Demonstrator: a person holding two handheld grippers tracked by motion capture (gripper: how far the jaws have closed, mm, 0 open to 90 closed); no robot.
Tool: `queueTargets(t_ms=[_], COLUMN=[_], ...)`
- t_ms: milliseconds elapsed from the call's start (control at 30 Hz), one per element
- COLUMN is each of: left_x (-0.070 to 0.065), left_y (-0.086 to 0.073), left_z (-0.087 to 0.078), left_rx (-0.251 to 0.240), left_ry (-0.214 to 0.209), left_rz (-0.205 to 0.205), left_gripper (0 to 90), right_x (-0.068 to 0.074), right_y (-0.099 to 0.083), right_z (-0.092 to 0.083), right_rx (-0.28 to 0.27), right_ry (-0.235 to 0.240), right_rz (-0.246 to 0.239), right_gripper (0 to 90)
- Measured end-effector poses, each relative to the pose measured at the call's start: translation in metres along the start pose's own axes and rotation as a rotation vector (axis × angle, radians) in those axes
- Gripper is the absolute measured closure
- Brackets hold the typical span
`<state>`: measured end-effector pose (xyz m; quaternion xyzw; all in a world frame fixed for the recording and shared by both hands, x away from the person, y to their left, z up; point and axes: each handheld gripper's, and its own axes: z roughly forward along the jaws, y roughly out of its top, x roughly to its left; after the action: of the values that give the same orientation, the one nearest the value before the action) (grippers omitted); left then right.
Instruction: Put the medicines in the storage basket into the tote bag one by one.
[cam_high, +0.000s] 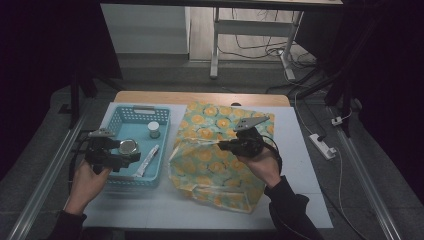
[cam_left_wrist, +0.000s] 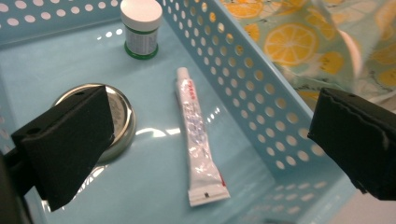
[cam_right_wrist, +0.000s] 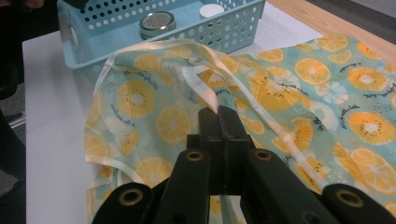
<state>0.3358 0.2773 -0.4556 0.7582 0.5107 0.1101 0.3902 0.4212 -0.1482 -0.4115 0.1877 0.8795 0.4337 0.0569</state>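
1. Your right gripper (cam_right_wrist: 222, 116) has its two black jaws pressed together, pinching a pale strap (cam_right_wrist: 201, 83) of the lemon-print bag (cam_right_wrist: 299, 88).
2. The bag lies rumpled on the white table (cam_right_wrist: 51, 126), its near edge lifted toward the jaws.
3. Behind it stands the blue perforated basket (cam_right_wrist: 116, 39) (touching the bag's far edge), holding a round metal tin (cam_right_wrist: 158, 22) and a white-capped jar (cam_right_wrist: 211, 10).

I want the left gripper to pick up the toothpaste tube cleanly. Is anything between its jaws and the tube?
Nothing visible. The left gripper hangs open over the tube, which lies alone on the basket floor.
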Motion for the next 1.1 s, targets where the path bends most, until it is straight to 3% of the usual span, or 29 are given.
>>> queueTargets(t_ms=[200,400,533,733,1000,1100], left_x=[0.015,0.026,0.037,0.048,0.063,0.066], left_y=[0.006,0.013,0.018,0.022,0.026,0.028], left_z=[0.014,0.026,0.032,0.050,0.067,0.073], left_rx=[0.036,0.063,0.074,0.133,0.142,0.168], left_ry=[-0.002,0.036,0.063,0.093,0.094,0.124], left_rz=[-0.040,-0.046,-0.071,-0.091,-0.124,-0.105], left_gripper=[0.0,0.0,0.0,0.0,0.0,0.0], right_x=[0.000,-0.001,0.000,-0.001,-0.001,-0.001], right_y=[0.000,-0.001,0.000,-0.001,-0.001,-0.001], right_z=[0.000,0.000,-0.001,0.000,-0.001,-0.001], right_rx=[-0.002,-0.001,-0.003,0.002,0.002,-0.001], right_ry=[0.002,0.003,0.003,0.010,0.019,0.021], right_rz=[-0.003,-0.003,-0.004,-0.003,0.000,0.000], right_gripper=[90.0,90.0,90.0,90.0,90.0,90.0])
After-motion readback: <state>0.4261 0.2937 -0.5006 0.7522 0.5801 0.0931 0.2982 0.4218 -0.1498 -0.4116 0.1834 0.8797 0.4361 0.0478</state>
